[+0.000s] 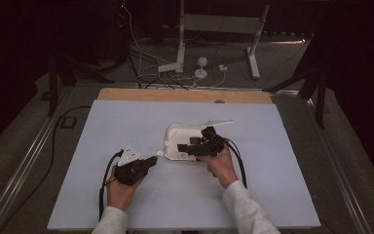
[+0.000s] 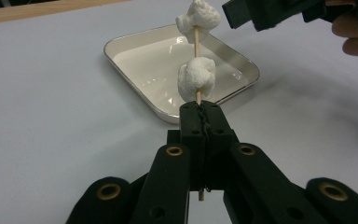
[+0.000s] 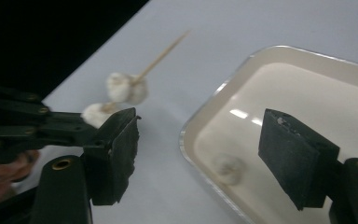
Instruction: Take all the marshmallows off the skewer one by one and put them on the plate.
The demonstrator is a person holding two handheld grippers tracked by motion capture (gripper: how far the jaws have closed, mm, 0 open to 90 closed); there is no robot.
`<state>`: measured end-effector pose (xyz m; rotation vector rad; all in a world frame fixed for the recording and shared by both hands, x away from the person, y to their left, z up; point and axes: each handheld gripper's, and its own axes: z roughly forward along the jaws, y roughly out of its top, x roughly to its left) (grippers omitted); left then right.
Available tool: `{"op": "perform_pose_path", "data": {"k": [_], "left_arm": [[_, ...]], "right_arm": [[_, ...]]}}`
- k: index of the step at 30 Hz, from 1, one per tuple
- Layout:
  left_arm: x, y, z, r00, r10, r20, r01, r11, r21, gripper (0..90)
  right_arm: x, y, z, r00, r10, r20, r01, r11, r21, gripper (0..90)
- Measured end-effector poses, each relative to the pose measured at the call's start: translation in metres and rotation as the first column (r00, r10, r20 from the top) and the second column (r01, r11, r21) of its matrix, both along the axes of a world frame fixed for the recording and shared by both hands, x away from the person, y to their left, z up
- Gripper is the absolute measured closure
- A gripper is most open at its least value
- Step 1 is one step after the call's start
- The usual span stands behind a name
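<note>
In the tray (image 3: 242, 70), a blurred marshmallow (image 3: 229, 169) lies indistinct.

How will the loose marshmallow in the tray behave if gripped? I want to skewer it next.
The marshmallow looks puffy and soft, so it likely squashes under the right gripper. Rounded and probably light, it may roll on the tray, whose glossy floor looks slippery.

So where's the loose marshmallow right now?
In the right gripper view the marshmallow lies in the tray, near its rim, between the open right gripper's jaws.
</note>
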<state>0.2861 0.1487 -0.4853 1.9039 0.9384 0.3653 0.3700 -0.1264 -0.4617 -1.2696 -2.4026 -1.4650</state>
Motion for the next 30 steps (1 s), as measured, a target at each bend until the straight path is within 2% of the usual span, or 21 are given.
{"op": "perform_pose_path", "data": {"k": [7,13,14,17,21,24,25,30], "left_arm": [[0.0,-0.002,0.0,1.0,0.001,0.003,-0.001,1.0,-0.007,90.0],[-0.001,-0.003,0.001,0.9999,-0.004,0.013,0.005,0.9999,-0.015,90.0],[-0.002,-0.005,0.002,0.9998,-0.008,0.018,0.008,0.9998,-0.019,90.0],[-0.002,-0.006,0.002,0.9997,-0.012,0.021,0.013,0.9997,-0.019,90.0],[-0.003,-0.01,0.001,0.9993,-0.025,0.028,0.026,0.9995,-0.02,90.0],[-0.004,-0.012,0.001,0.9989,-0.032,0.034,0.032,0.9993,-0.018,90.0],[-0.004,-0.012,0.001,0.9989,-0.032,0.035,0.033,0.9993,-0.02,90.0],[-0.004,-0.012,0.001,0.9984,-0.036,0.044,0.038,0.9987,-0.034,90.0]], "right_arm": [[-0.008,0.01,-0.001,0.9993,0.034,-0.016,-0.033,0.998,0.044,30.1],[-0.011,0.017,-0.002,0.9979,0.054,-0.037,-0.05,0.994,0.096,36.3],[-0.01,0.019,-0.002,0.997,0.06,-0.049,-0.054,0.991,0.12,40.6],[-0.009,0.021,-0.003,0.9957,0.068,-0.062,-0.059,0.988,0.139,43.8],[-0.007,0.024,-0.006,0.9921,0.073,-0.102,-0.053,0.982,0.18,50.8],[-0.007,0.026,-0.008,0.9895,0.07,-0.126,-0.045,0.98,0.195,58.8],[-0.006,0.026,-0.008,0.9885,0.068,-0.135,-0.038,0.976,0.215,63.5],[-0.006,0.025,-0.008,0.9846,0.065,-0.162,-0.023,0.968,0.248,67.4]]}}
